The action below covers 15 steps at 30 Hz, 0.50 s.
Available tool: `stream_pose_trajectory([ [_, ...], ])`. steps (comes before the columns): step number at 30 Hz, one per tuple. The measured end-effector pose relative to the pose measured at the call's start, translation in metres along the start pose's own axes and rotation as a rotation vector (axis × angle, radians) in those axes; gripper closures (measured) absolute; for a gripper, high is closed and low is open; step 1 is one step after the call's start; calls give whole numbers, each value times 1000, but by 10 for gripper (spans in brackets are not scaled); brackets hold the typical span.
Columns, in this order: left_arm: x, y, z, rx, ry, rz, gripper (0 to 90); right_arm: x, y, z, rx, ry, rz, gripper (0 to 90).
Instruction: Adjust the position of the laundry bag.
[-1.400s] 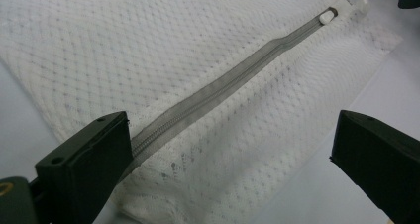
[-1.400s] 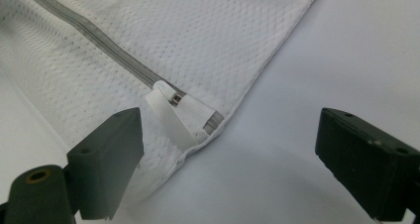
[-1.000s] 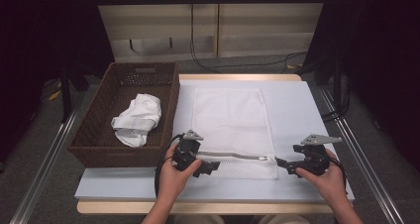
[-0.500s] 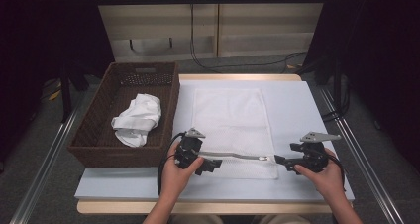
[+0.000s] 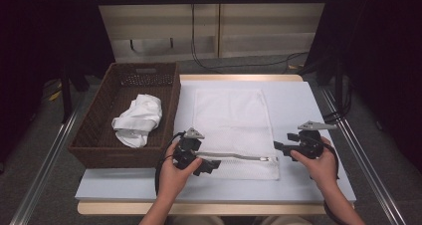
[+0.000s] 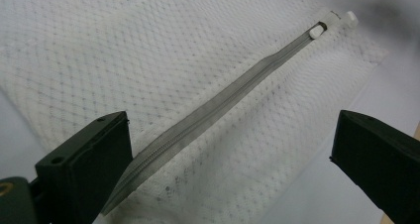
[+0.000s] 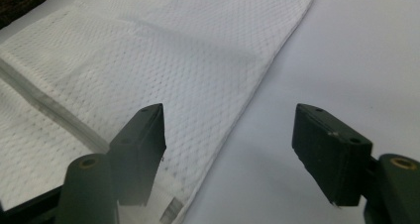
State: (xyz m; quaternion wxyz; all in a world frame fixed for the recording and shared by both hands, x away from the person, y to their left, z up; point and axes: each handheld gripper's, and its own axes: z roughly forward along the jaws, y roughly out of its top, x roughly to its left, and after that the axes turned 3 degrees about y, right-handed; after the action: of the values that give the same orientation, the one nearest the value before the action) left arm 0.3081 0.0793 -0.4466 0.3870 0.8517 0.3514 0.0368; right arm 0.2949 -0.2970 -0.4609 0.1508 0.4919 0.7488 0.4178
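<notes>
**Mesh bag: limp, grab by the zipper end**

Mesh laundry bag (image 5: 232,130) lies flat on the white table (image 5: 293,100), light and floppy. Zipper pull (image 6: 315,31) is the firm hold. Left gripper (image 5: 213,165) spread over the zipper (image 5: 234,157); right gripper (image 5: 276,146) spread, jaws just been closing, nothing pinched yet. Basket (image 5: 94,135) beside.

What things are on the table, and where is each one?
mesh laundry bag: one, white, flat mid-table.
zipper: one, grey, along the bag's near edge, closed.
zipper pull: one, white, at the zipper's right end.
wicker basket: one, brown, left of the bag.
cloth: one, white, bunched in the basket.
table: one, white top.
left gripper: black, open, at the zipper's left end.
right gripper: black, open, jaws just closing, beside the pull.
</notes>
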Motion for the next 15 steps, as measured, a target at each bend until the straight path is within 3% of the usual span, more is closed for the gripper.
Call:
stream_pose_trajectory([
  [8,1,-5,-1,17,-27,24,19,-2,21,16,15,-32,27,331],
  [15,1,-6,-3,6,-15,34,19,-4,33,28,36,-53,40,394],
])
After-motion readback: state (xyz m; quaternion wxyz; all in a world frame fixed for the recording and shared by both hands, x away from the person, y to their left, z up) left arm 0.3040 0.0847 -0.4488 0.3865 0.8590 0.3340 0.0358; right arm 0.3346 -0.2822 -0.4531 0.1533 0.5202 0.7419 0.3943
